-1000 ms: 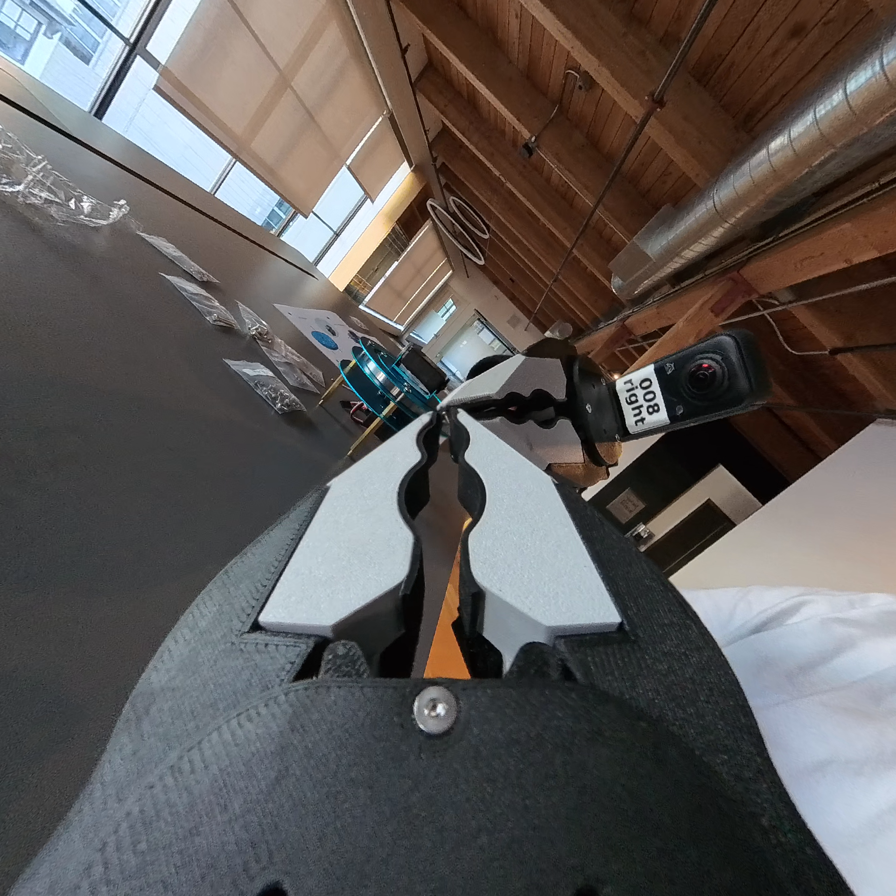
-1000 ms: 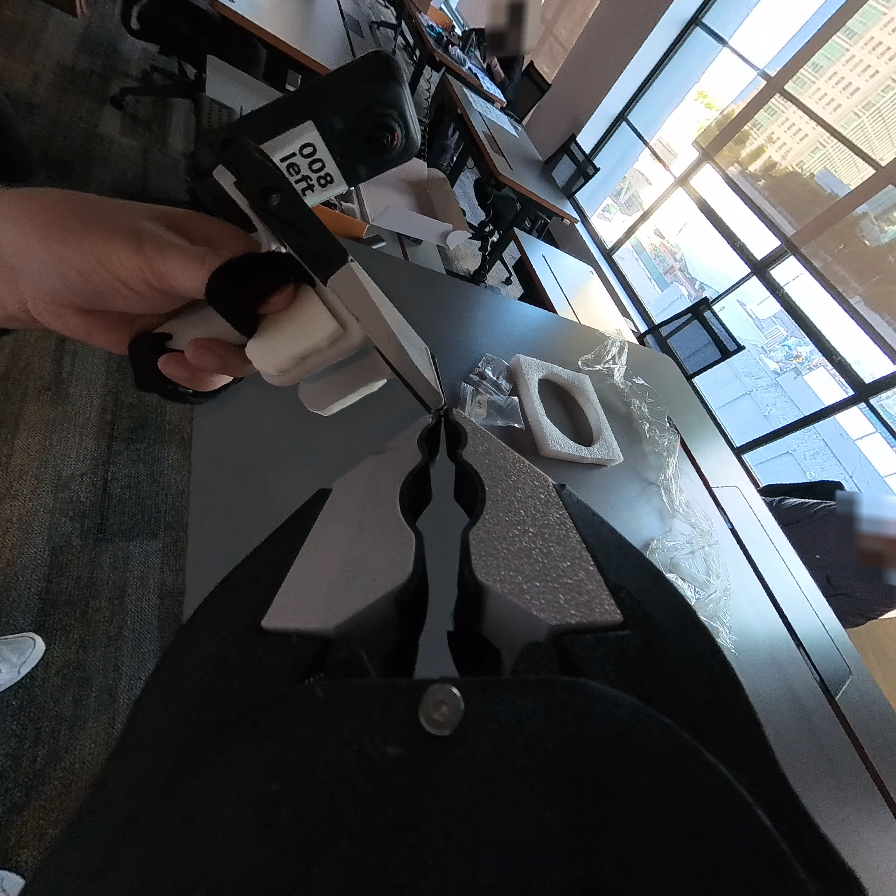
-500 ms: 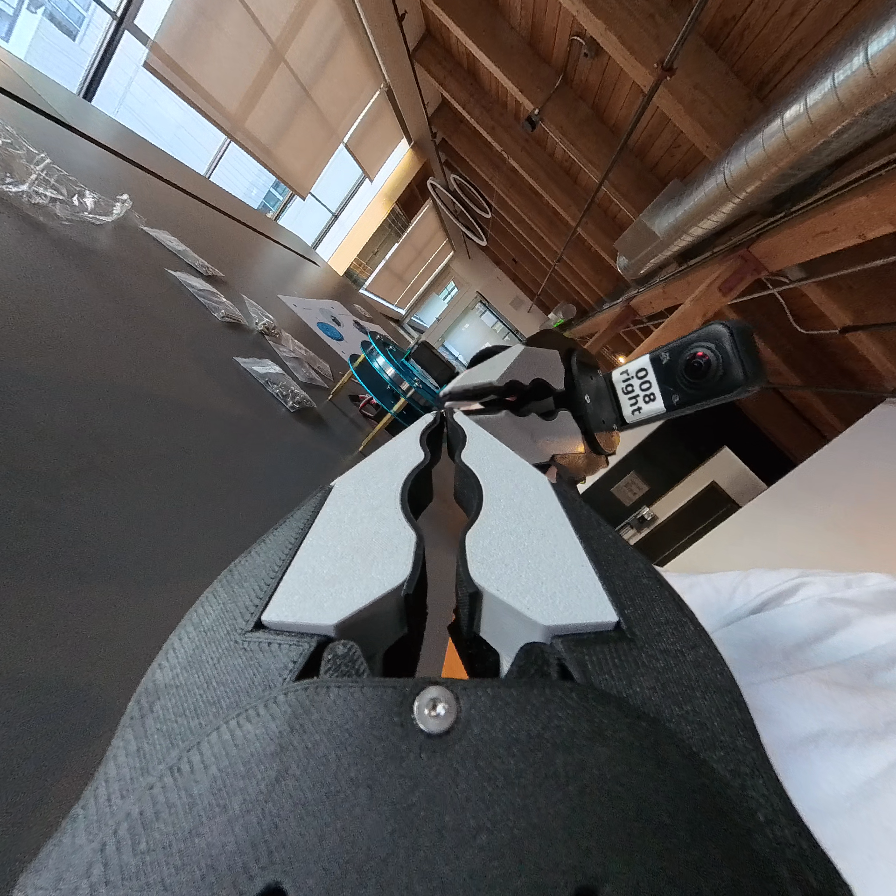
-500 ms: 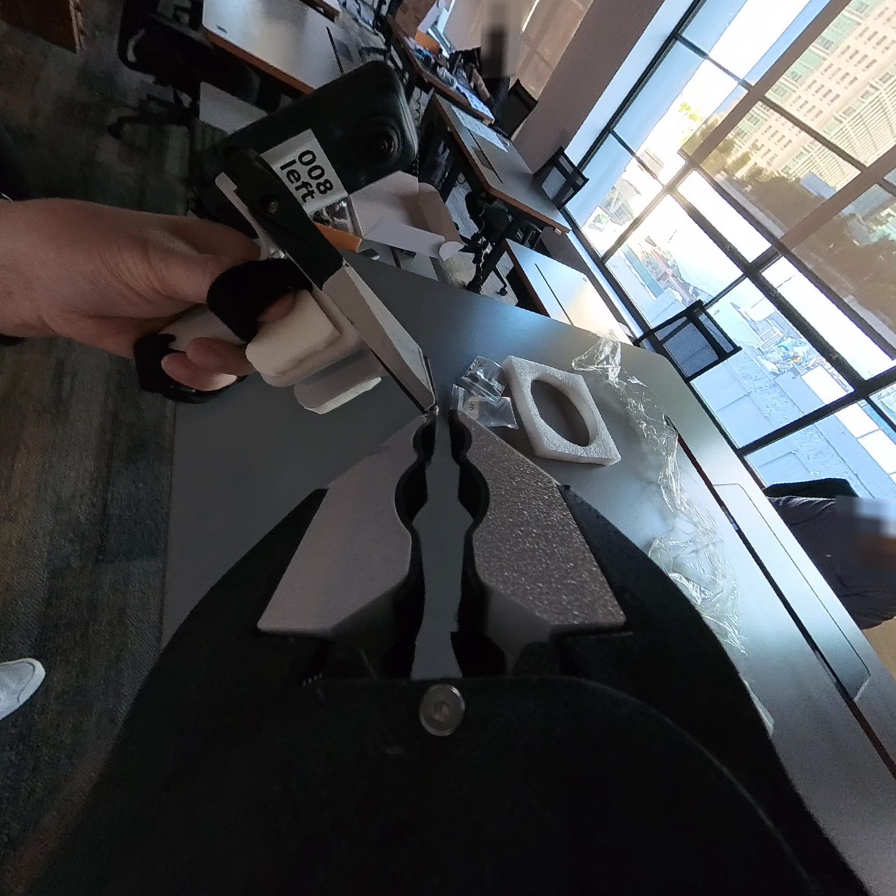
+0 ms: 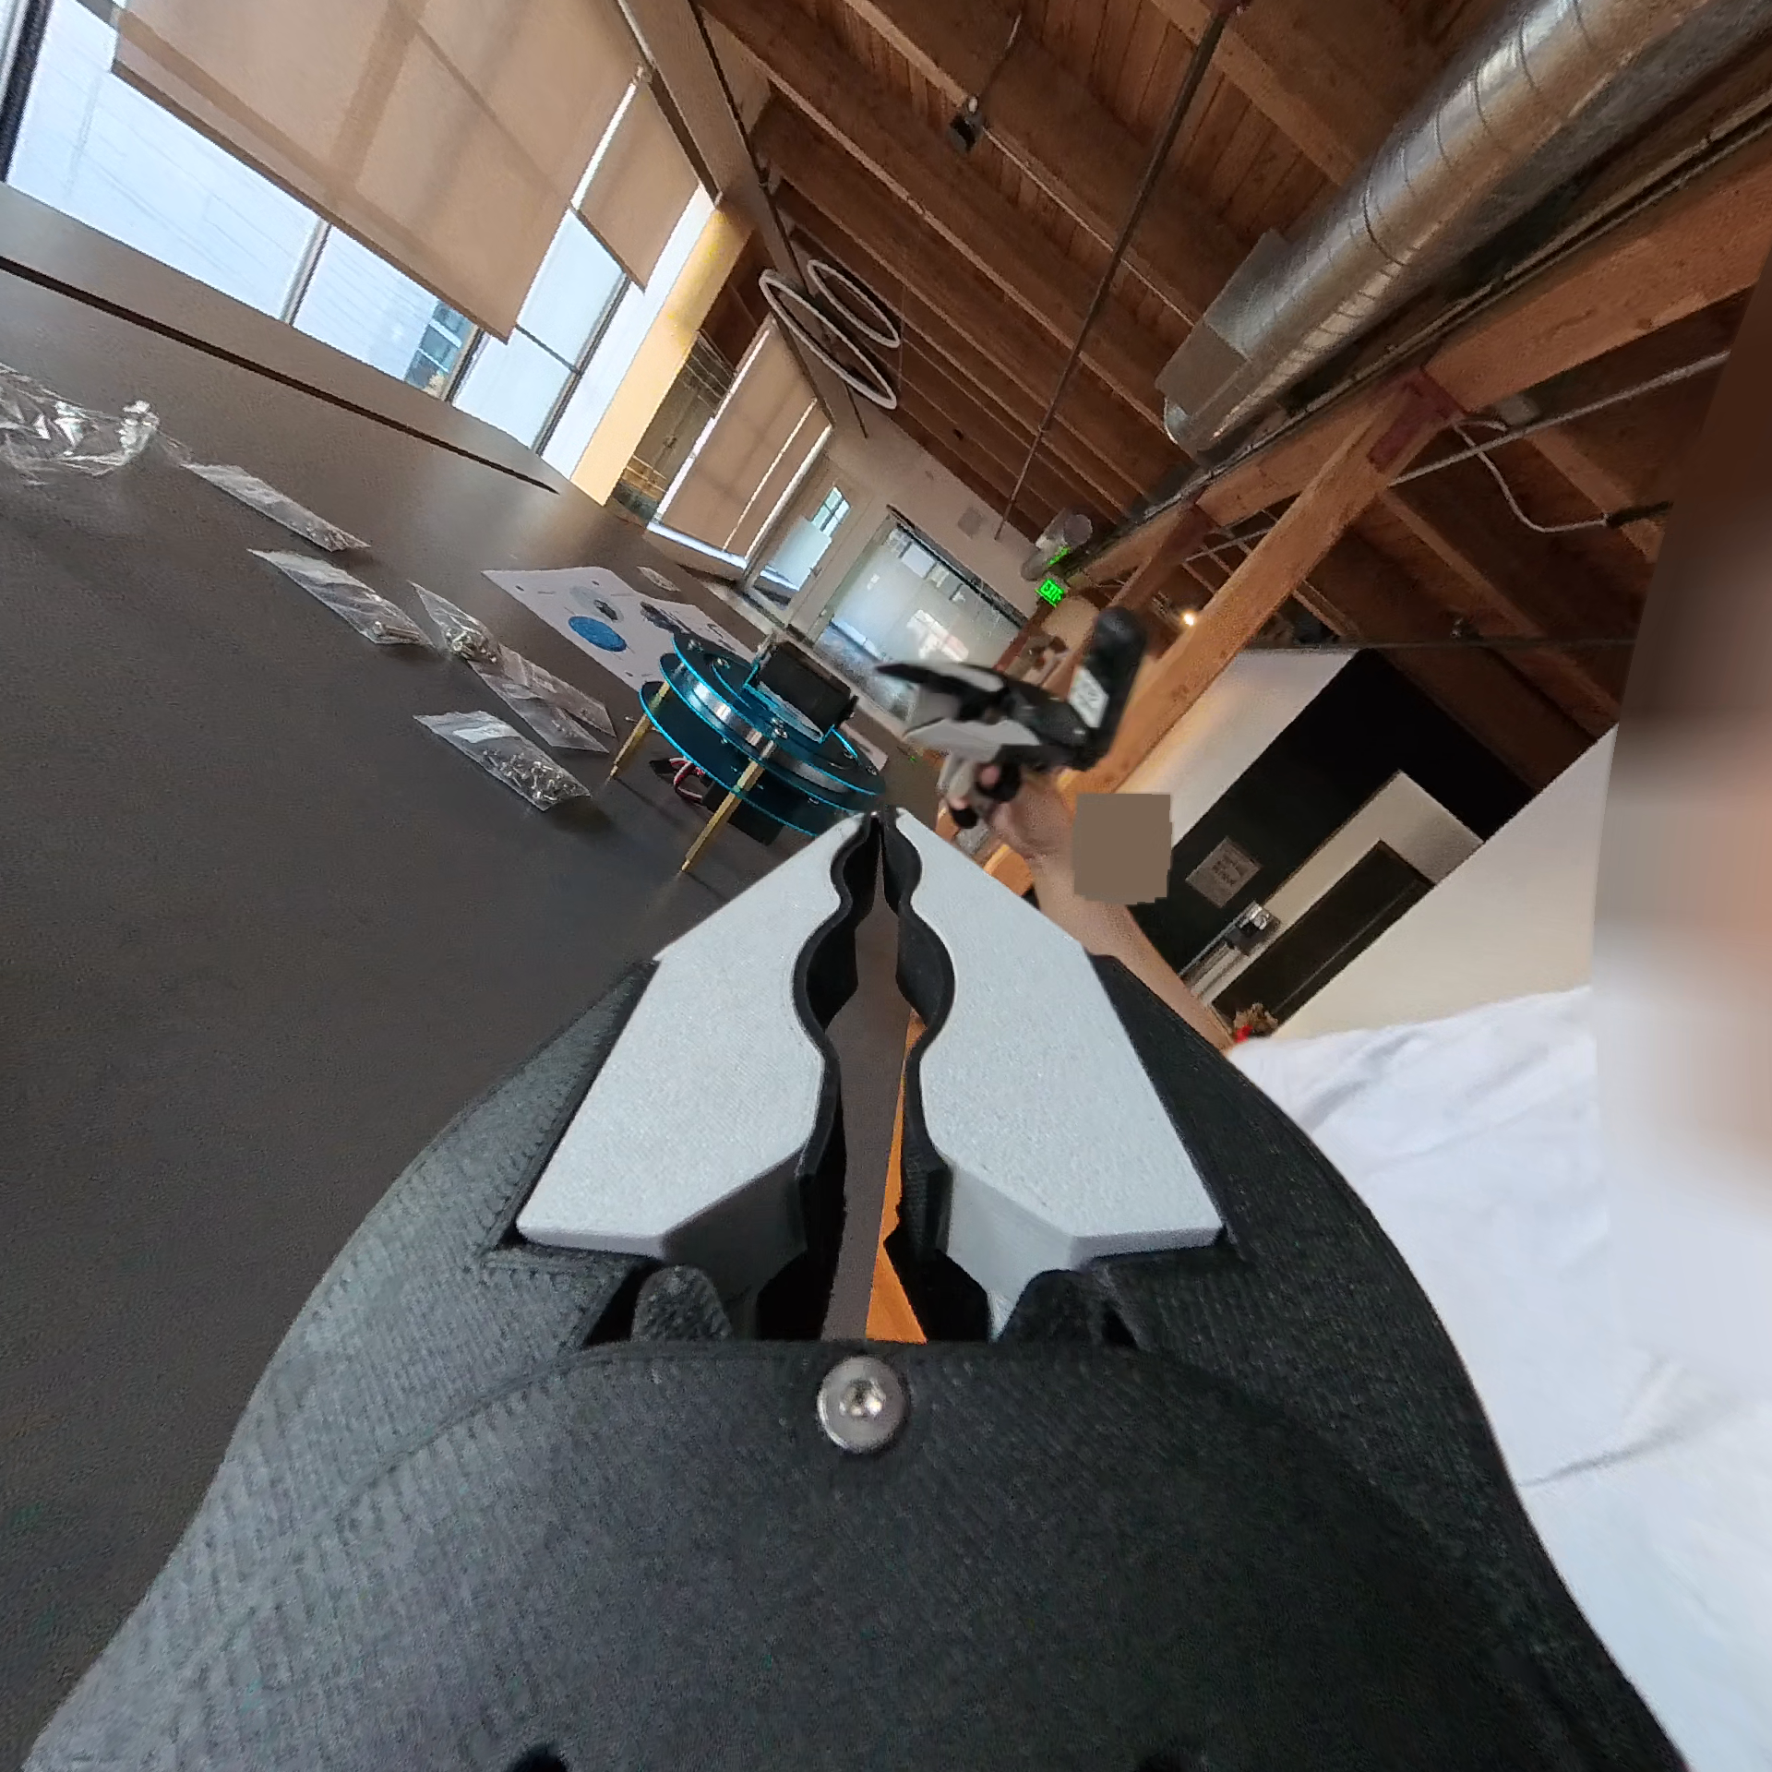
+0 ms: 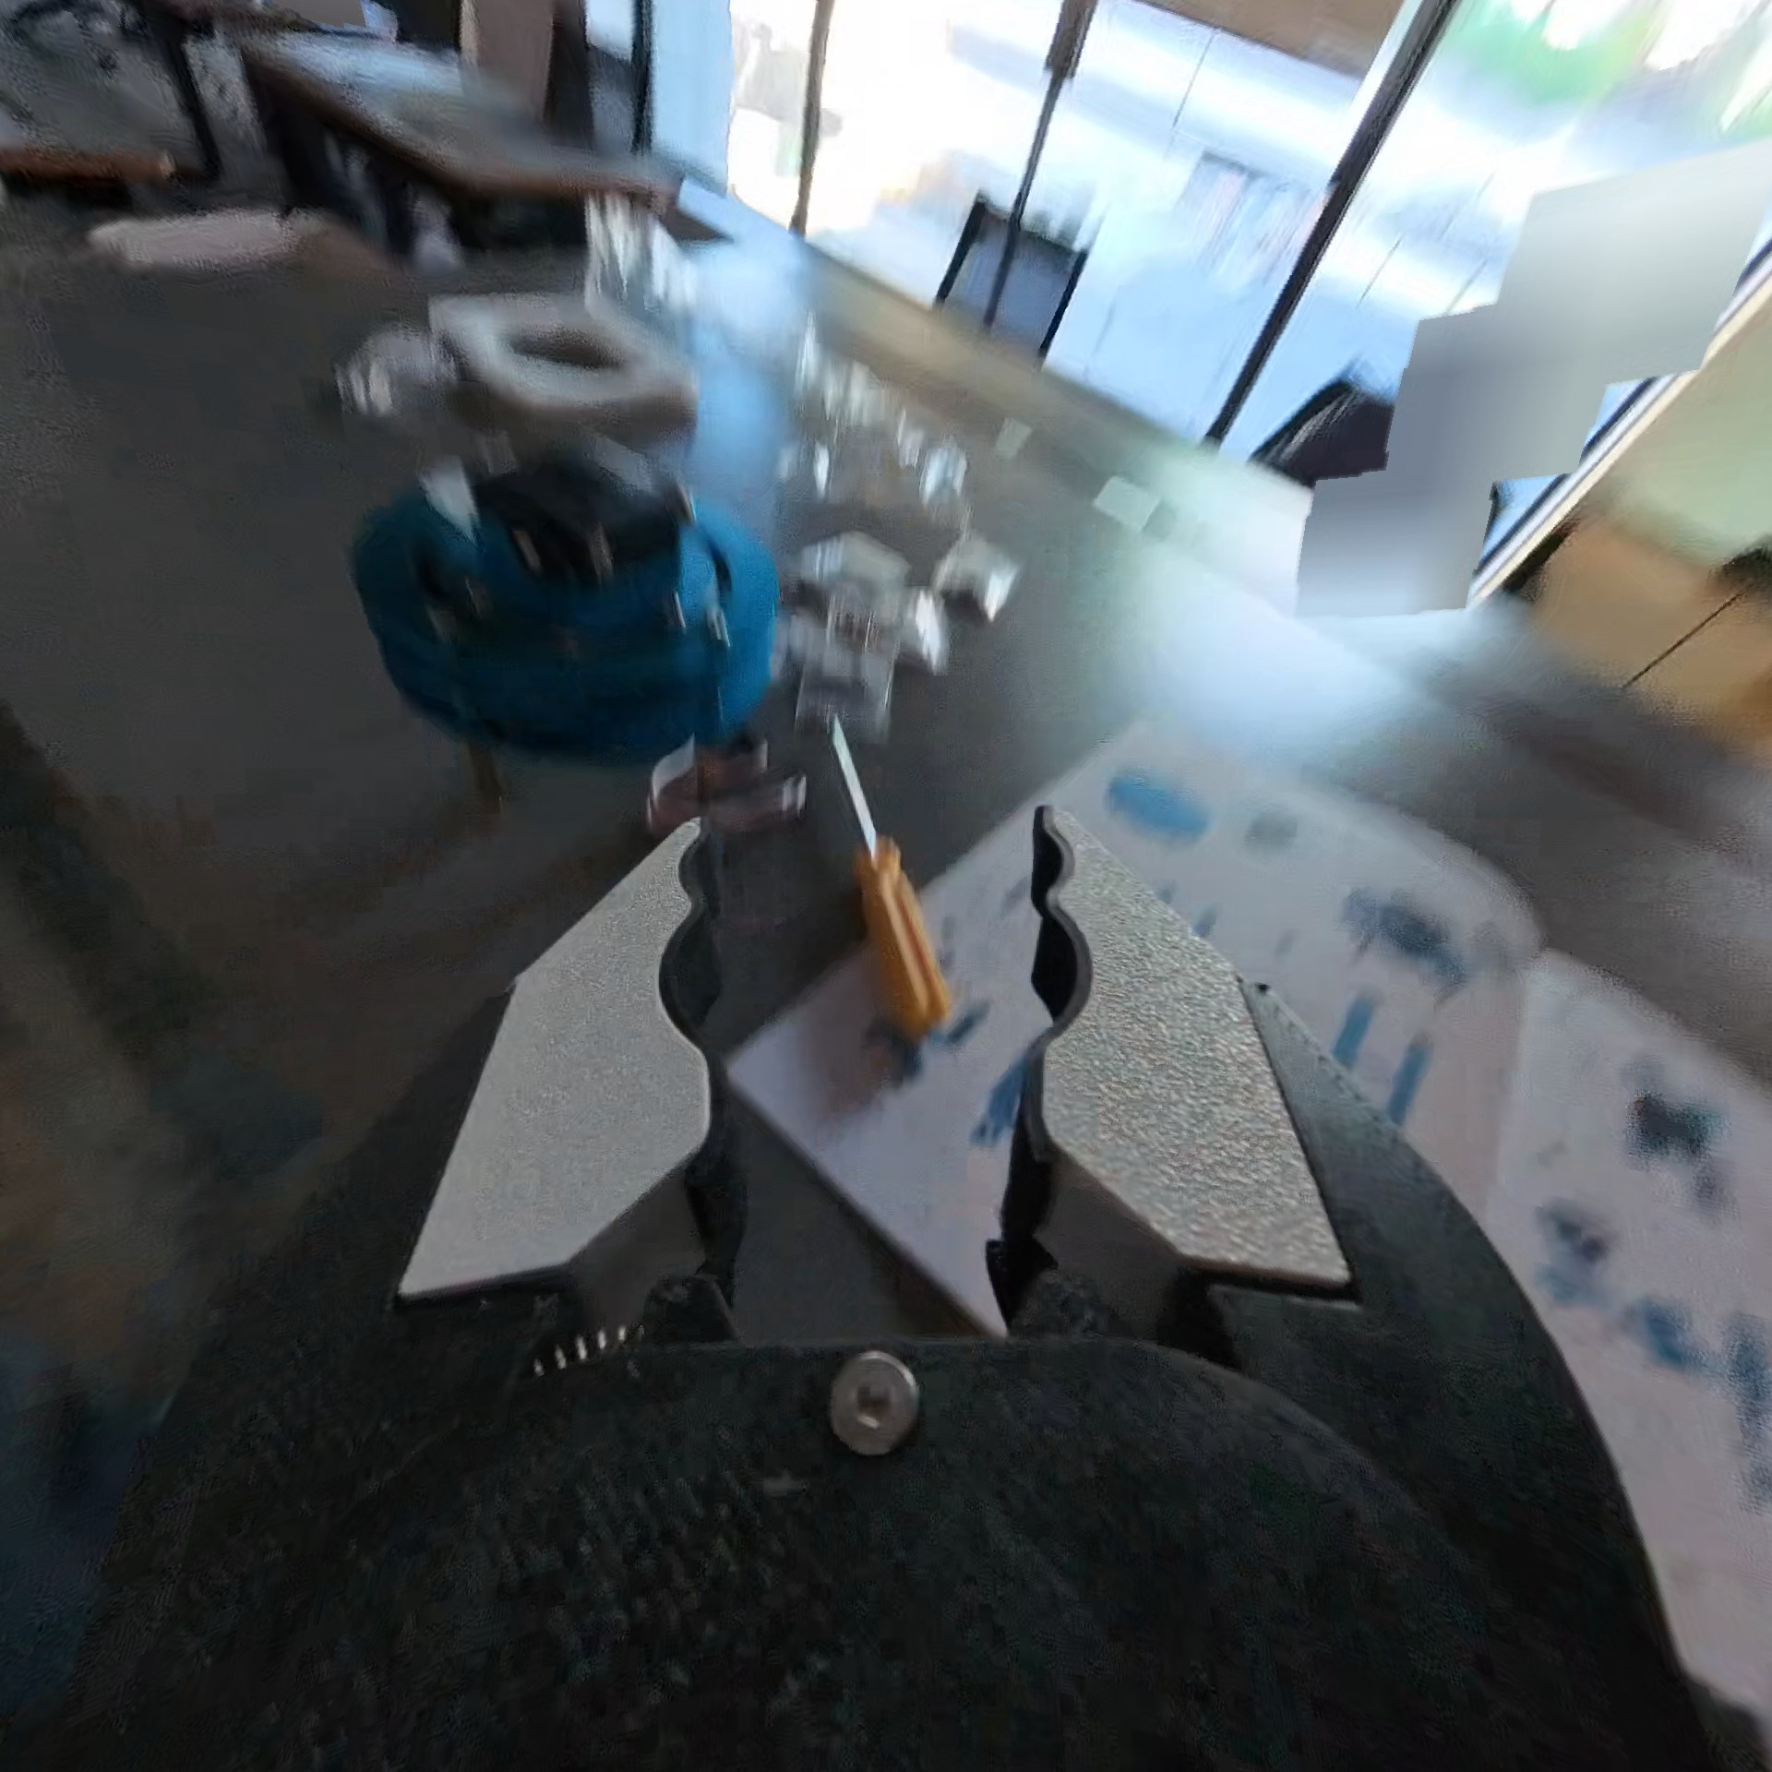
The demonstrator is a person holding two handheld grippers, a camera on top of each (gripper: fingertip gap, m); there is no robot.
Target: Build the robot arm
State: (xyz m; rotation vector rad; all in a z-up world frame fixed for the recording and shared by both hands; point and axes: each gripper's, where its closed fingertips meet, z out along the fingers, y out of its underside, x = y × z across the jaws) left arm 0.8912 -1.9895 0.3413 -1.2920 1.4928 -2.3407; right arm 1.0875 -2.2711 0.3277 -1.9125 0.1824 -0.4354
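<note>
My left gripper (image 5: 877, 820) is shut and empty, held low over the dark table (image 5: 192, 863) and tilted up toward the ceiling. A blue round-plate assembly on brass legs (image 5: 757, 738) stands ahead of it. My right gripper (image 6: 868, 829) is open and empty; it also shows far off in the left wrist view (image 5: 925, 695), held by a hand. In the blurred right wrist view a small screwdriver with an orange handle (image 6: 897, 935) lies between and just beyond the fingers, on the edge of a white printed sheet (image 6: 1199, 1007). The blue assembly (image 6: 566, 633) stands to its left.
Several small clear bags of hardware (image 5: 499, 753) lie on the table left of the assembly, also in the right wrist view (image 6: 863, 614). A white foam frame (image 6: 566, 369) and crinkled clear plastic (image 5: 67, 431) lie farther off. A white sleeve (image 5: 1438, 1247) fills the right side. My right fingertips sit around 35 cm from my left ones.
The right gripper has pulled away from the left gripper's tip, swung toward the blue assembly and screwdriver, and opened. The left gripper has stayed shut and shifted only slightly.
</note>
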